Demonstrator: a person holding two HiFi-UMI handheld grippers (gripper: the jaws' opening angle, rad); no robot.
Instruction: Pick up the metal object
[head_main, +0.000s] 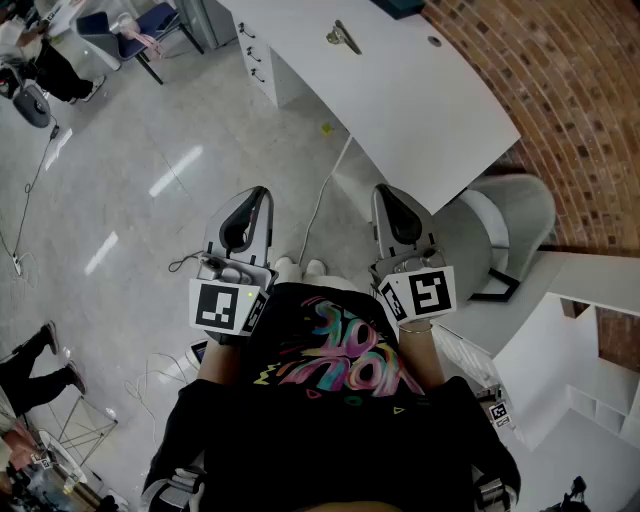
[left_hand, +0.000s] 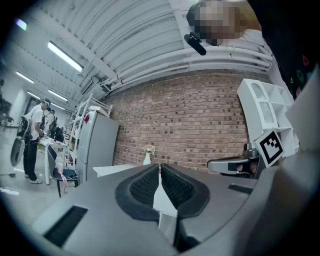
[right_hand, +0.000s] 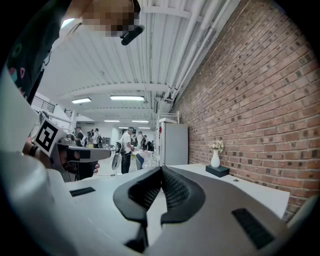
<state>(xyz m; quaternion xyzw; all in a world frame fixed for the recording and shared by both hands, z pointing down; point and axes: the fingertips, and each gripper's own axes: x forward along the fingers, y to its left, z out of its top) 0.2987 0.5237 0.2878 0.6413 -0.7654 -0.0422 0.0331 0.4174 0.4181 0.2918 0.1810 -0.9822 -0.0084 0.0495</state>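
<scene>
Both grippers were held low against the person's torso, well apart from the desk (head_main: 420, 100). The left gripper (head_main: 260, 192) had its jaws closed, pads meeting at the tips with nothing between them. The right gripper (head_main: 386, 190) was the same: jaws together, empty. The metal object (head_main: 343, 38) lay on the white desk top near its far end, alone on a bare patch and well clear of both grippers. Its long axis ran on a diagonal across the desk, from upper left to lower right in the head view. It was too small there to tell which end led. A small round mark (head_main: 434, 41) sat on the desk to its right, apart from it. The desk stood alongside a curved brick wall (head_main: 560, 90). A white vase (right_hand: 215, 159) with flowers stood on a dark box (right_hand: 218, 171) at the desk's wall side. The floor (head_main: 150, 150) was pale grey and glossy, with a thin cable (head_main: 318, 205) trailing across it below the desk edge. Farther off stood a grey cabinet (right_hand: 173, 144), and several people (right_hand: 127, 145) stood in the open room under strip lights.
</scene>
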